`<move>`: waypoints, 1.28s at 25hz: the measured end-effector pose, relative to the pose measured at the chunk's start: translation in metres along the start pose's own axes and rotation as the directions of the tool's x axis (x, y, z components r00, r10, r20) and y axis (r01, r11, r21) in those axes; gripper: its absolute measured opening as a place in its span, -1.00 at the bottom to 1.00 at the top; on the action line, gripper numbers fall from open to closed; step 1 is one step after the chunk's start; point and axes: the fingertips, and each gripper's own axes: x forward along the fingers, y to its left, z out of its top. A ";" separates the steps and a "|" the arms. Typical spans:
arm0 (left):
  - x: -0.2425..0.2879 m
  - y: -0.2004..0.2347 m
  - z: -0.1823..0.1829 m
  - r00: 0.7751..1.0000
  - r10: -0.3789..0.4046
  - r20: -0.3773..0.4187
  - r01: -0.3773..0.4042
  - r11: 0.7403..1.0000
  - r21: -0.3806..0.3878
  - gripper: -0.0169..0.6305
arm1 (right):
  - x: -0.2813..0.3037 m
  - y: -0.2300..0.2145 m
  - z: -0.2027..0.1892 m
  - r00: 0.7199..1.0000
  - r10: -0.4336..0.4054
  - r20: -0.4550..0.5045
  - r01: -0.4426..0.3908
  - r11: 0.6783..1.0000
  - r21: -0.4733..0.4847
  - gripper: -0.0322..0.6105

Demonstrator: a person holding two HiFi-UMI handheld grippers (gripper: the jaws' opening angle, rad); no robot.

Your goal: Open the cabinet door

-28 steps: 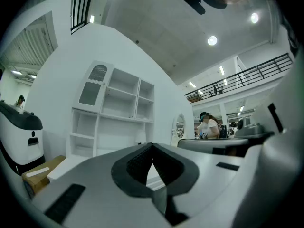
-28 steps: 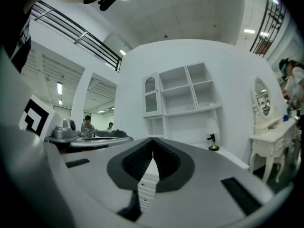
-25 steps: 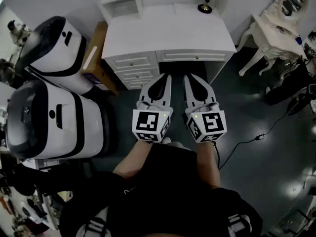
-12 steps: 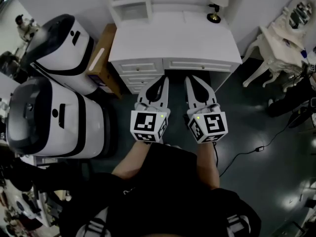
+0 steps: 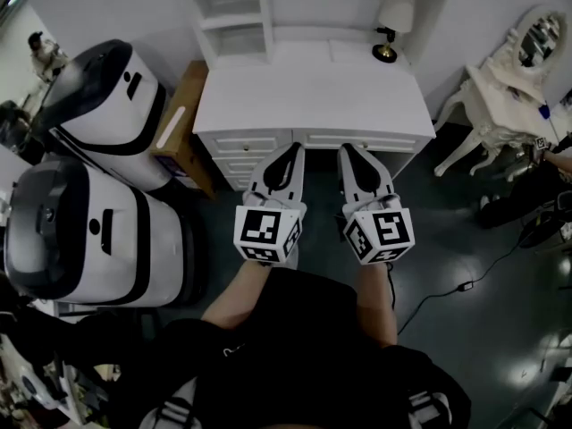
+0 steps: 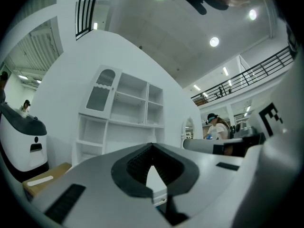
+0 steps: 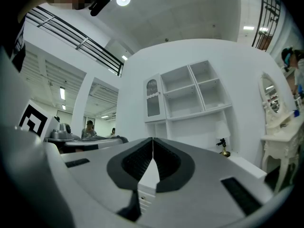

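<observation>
We held the left tongs (image 5: 292, 148) and the right tongs (image 5: 345, 149) pressed together and empty, side by side near the front edge of the white counter (image 5: 308, 96). The arched cabinet door (image 6: 101, 91) sat shut at the upper left of the hutch (image 7: 190, 96), well beyond them. We could not make out a knob on it. The risk, as we judged it, was that unspread tongs would skid off the door. A careless reach across the counter could also clip the lamp (image 5: 391, 27).
</observation>
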 end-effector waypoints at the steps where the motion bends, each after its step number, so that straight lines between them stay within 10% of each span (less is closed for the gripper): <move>1: 0.005 0.007 0.000 1.000 0.005 0.006 -0.005 1.000 -0.001 -0.91 | 0.007 -0.001 -0.002 1.000 0.002 0.000 -0.002 1.000 -0.004 -0.83; 32: 0.190 0.174 -0.005 0.997 0.082 0.000 -0.082 0.996 -0.017 -0.91 | 0.237 -0.065 -0.034 0.999 0.037 -0.039 -0.035 0.998 0.056 -0.83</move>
